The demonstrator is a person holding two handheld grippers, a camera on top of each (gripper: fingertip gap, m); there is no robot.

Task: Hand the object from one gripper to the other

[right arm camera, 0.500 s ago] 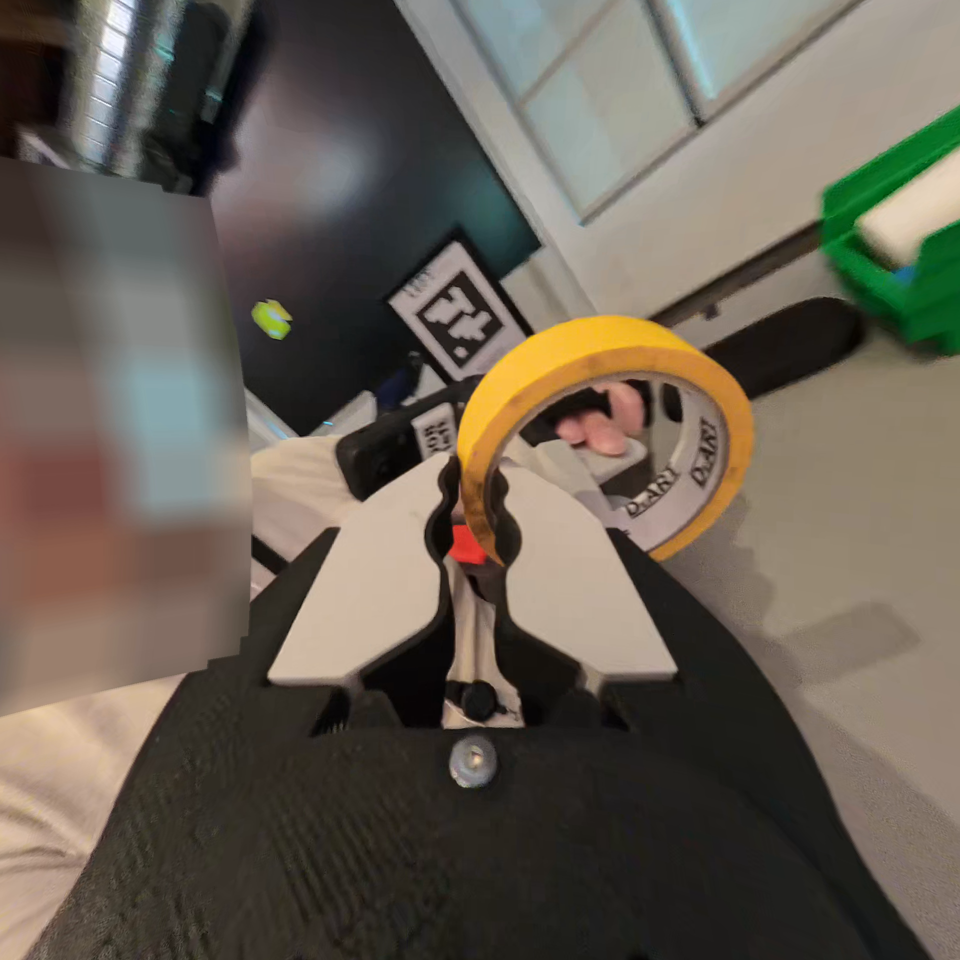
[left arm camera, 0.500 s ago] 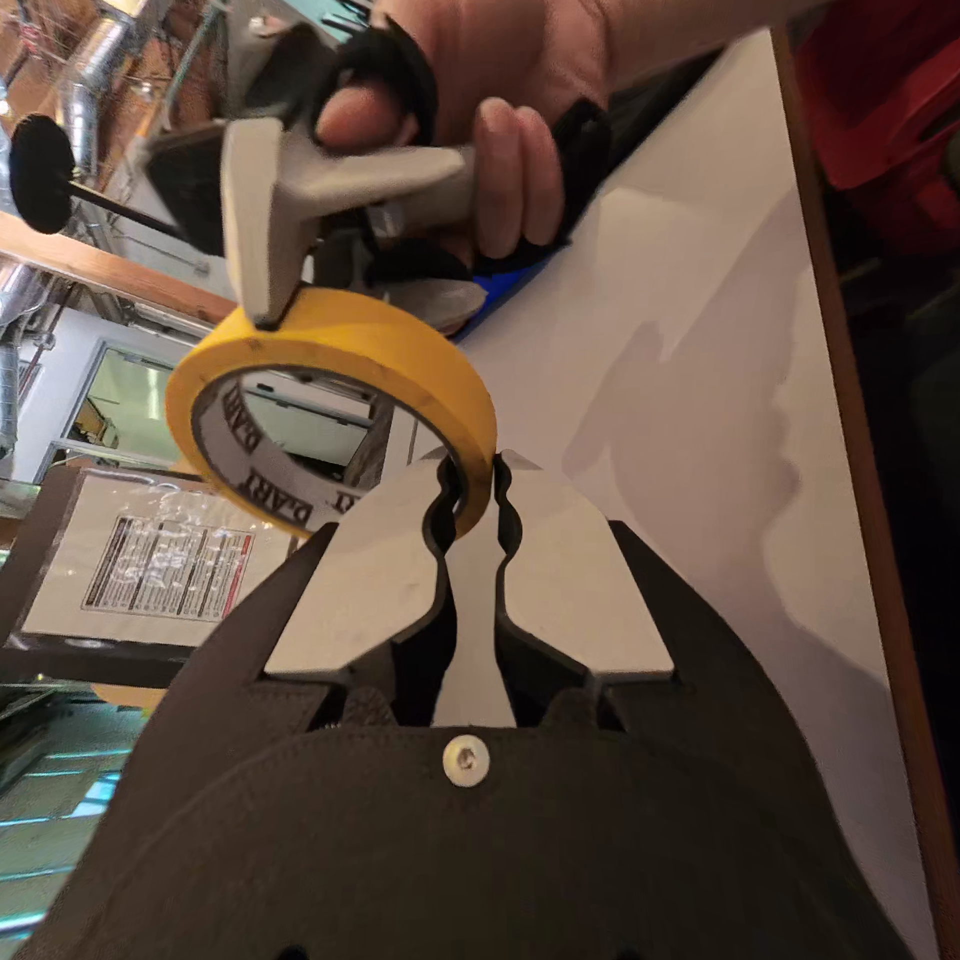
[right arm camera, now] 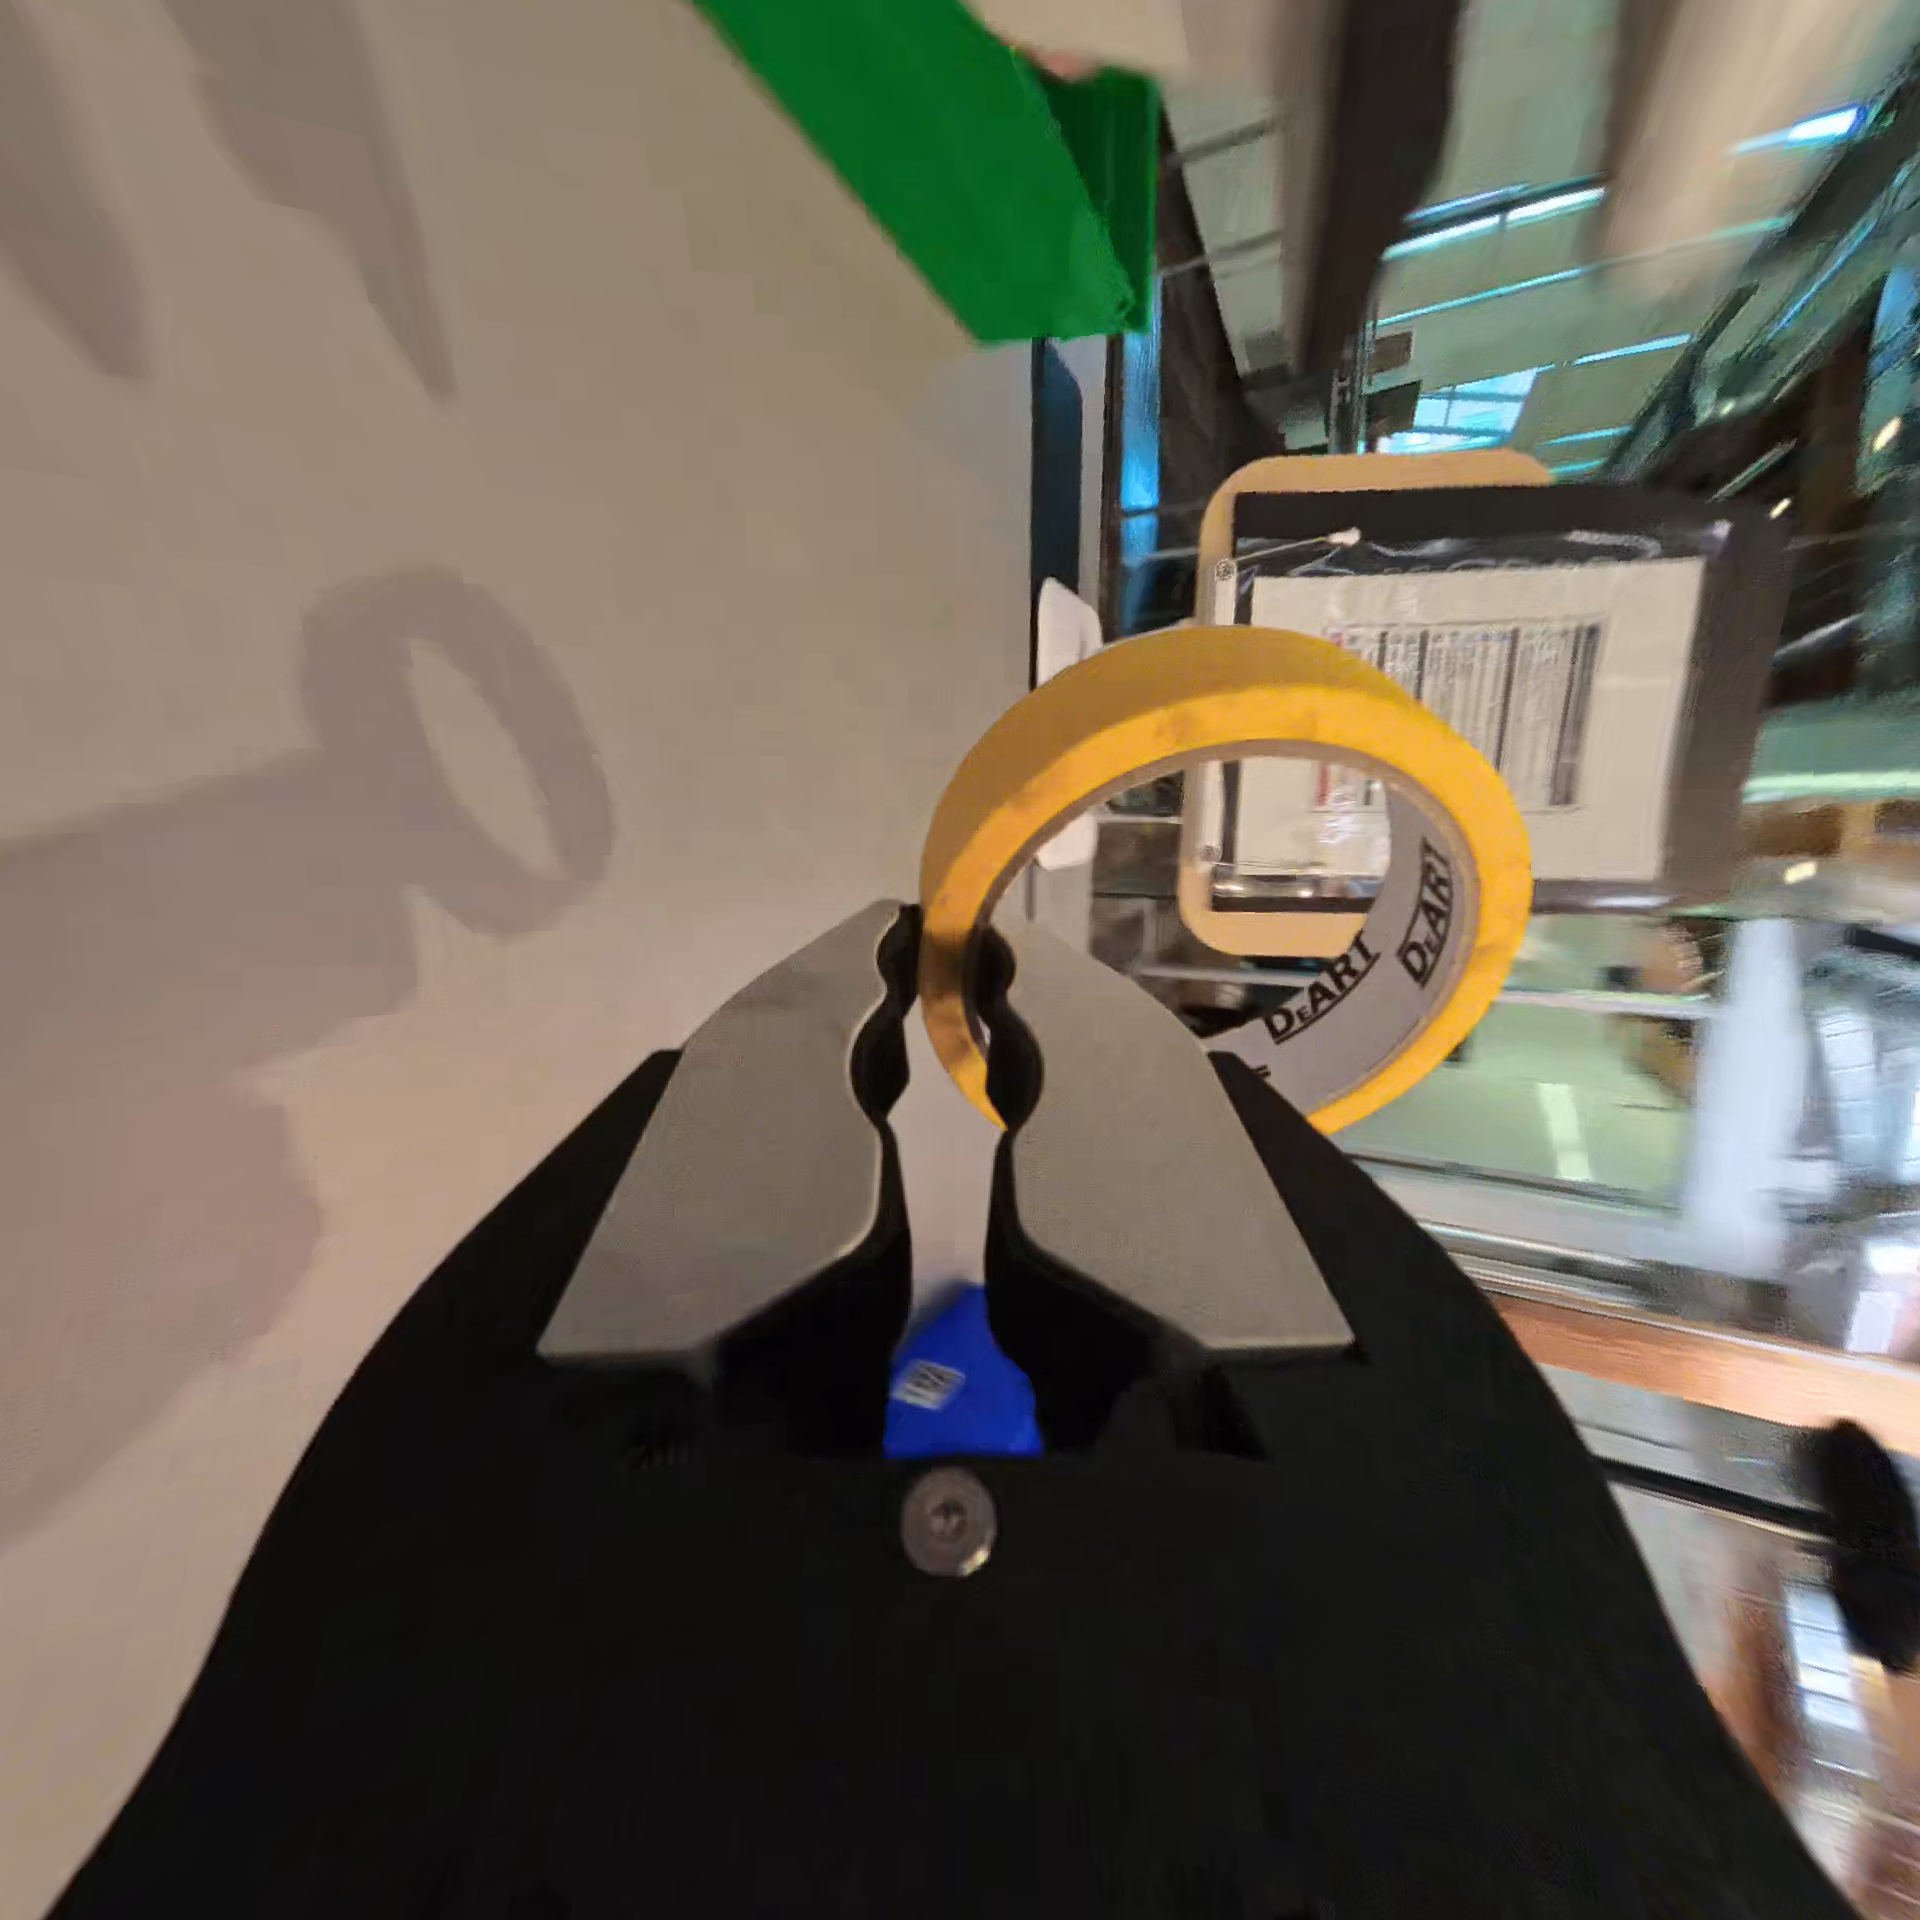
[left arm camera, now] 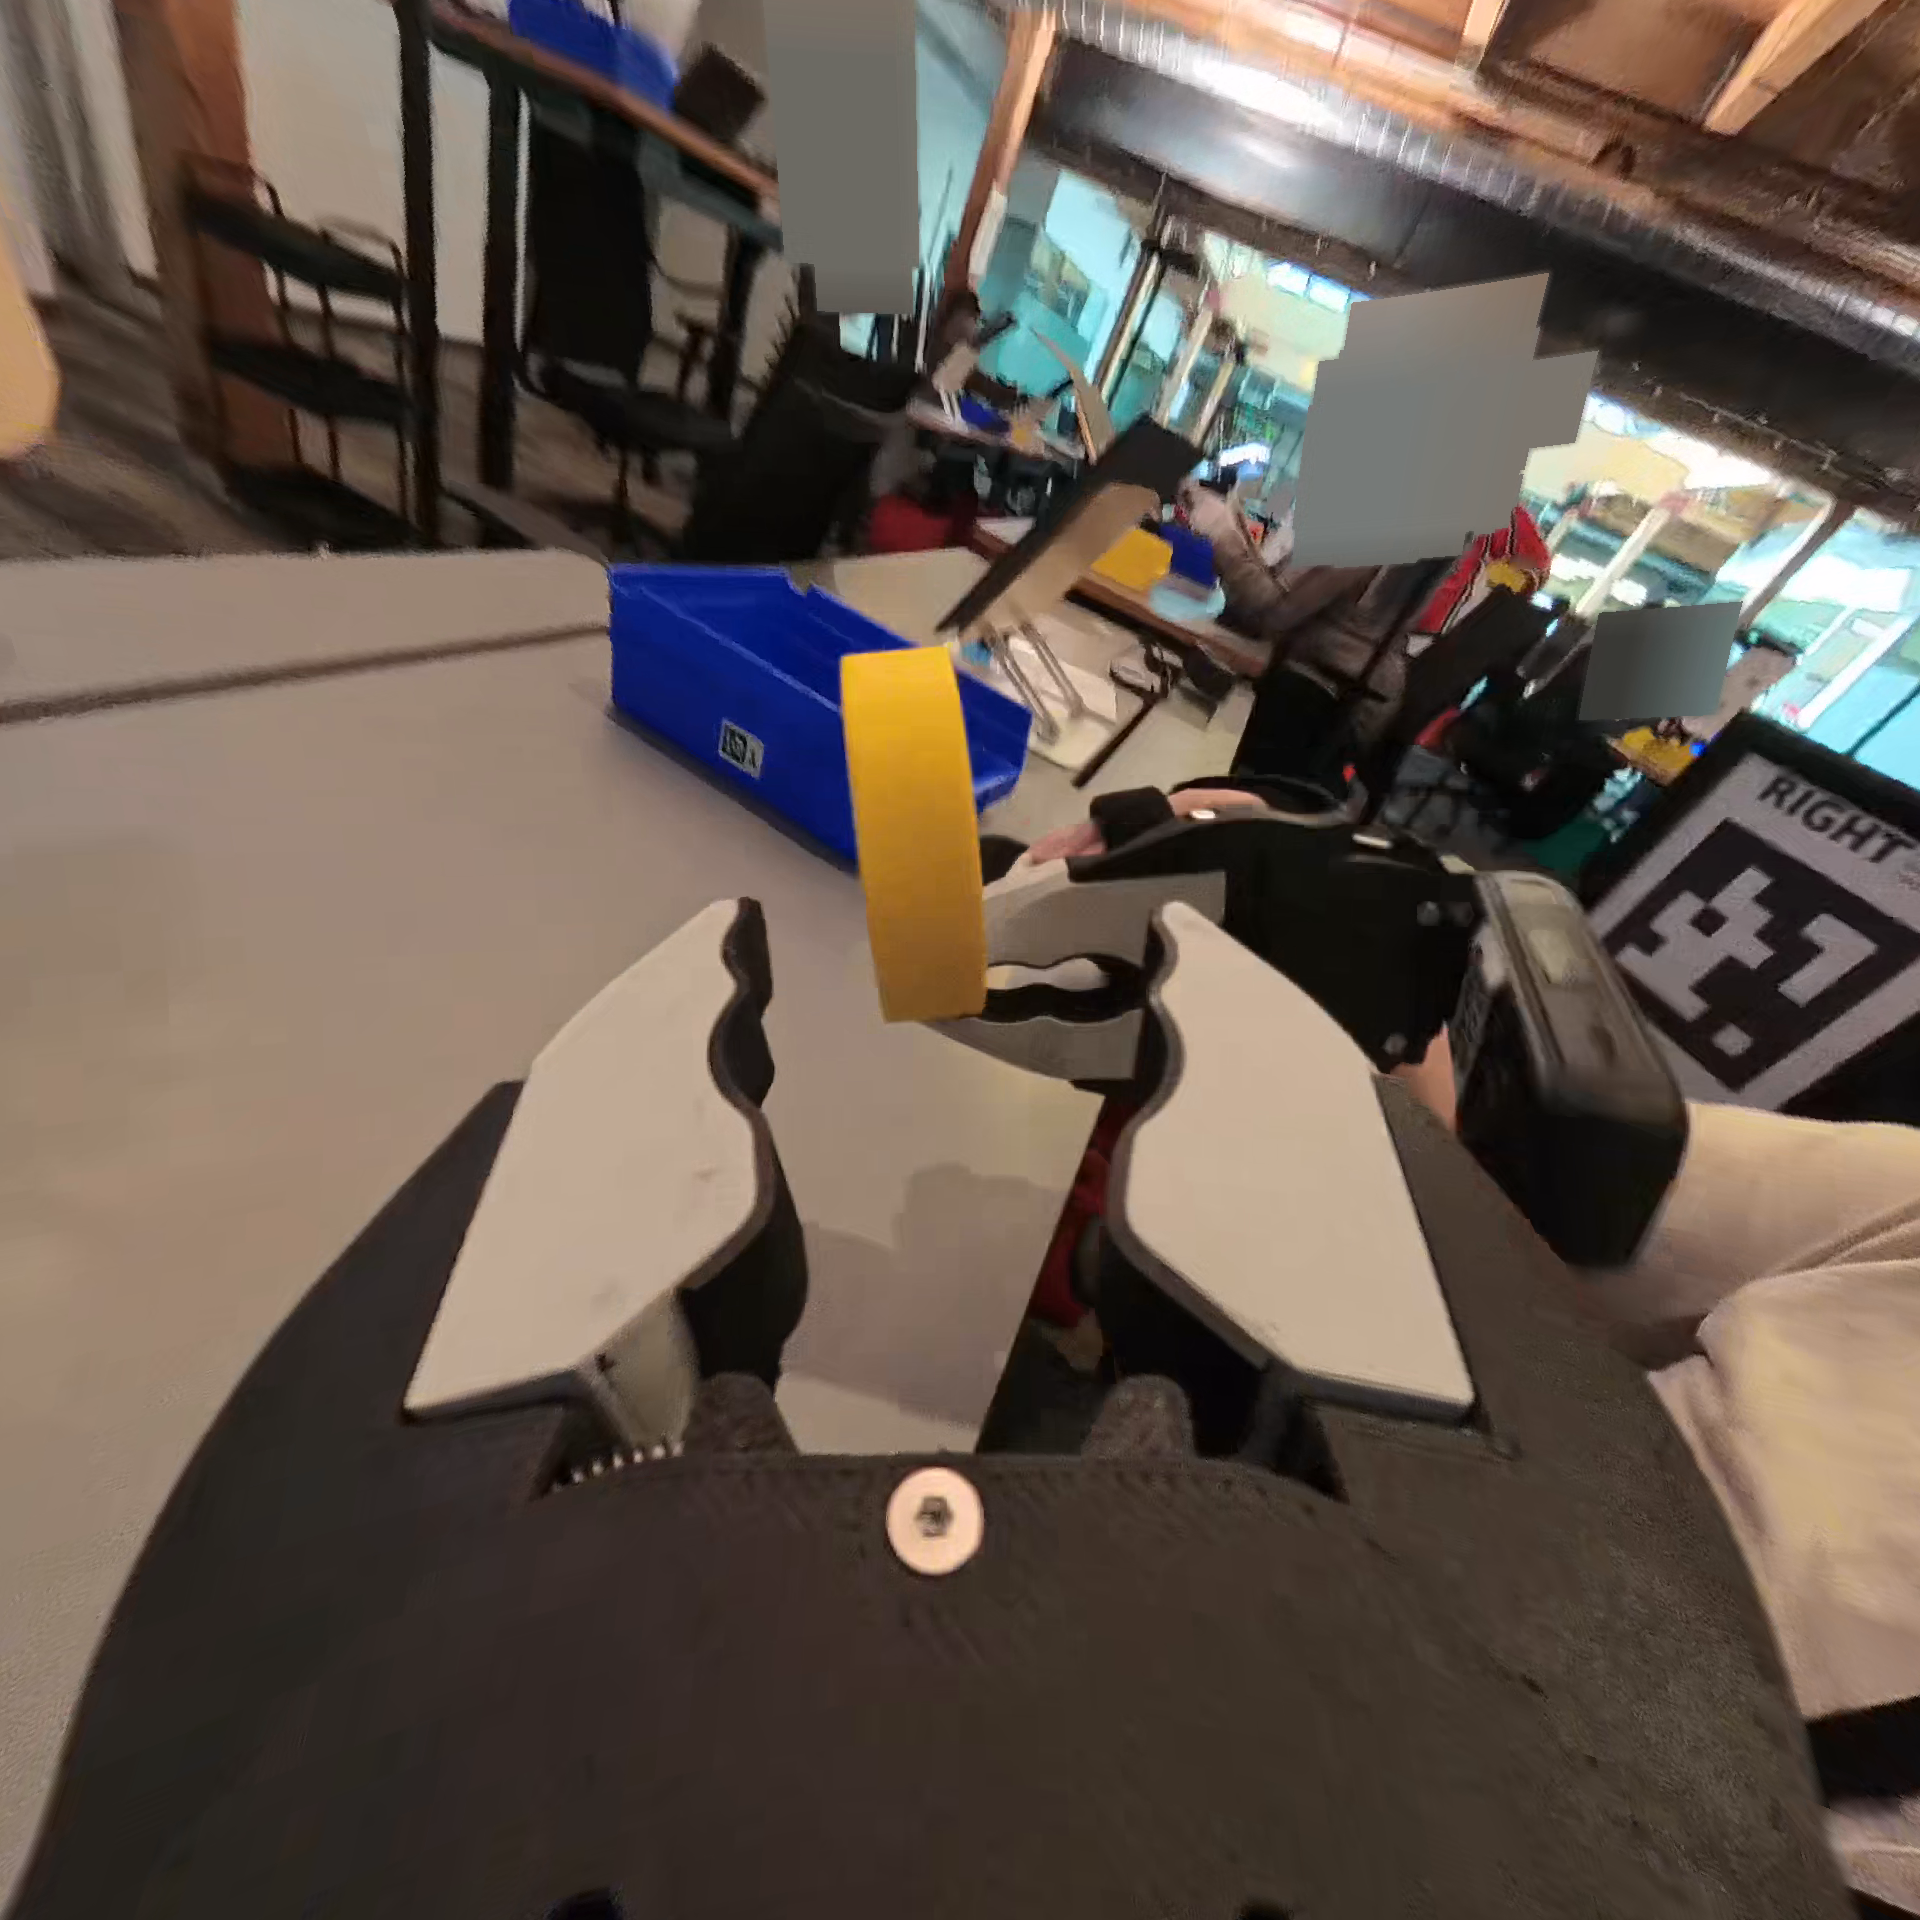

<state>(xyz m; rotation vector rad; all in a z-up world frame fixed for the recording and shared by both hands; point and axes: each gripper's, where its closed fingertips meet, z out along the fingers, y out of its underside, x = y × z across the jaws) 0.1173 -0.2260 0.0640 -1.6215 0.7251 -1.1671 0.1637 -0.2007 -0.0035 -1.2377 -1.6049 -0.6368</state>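
Right gripper (right arm camera: 943,925) jaws clamp the yellow tape roll (right arm camera: 1226,727); left gripper (left arm camera: 951,914), jaws spread and empty, appears only in its own view

Bright, even indoor light fills both views. In the right wrist view the bench (right arm camera: 623,623) carries soft grey shadows, one ring-shaped, and the background smears with motion blur. Wide-angle distortion bends the edges; the left view's far room is slightly soft.

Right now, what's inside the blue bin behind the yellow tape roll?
The blue bin shows only bare blue walls at its near end. The yellow tape roll, pinched by the right gripper, hides its far end.
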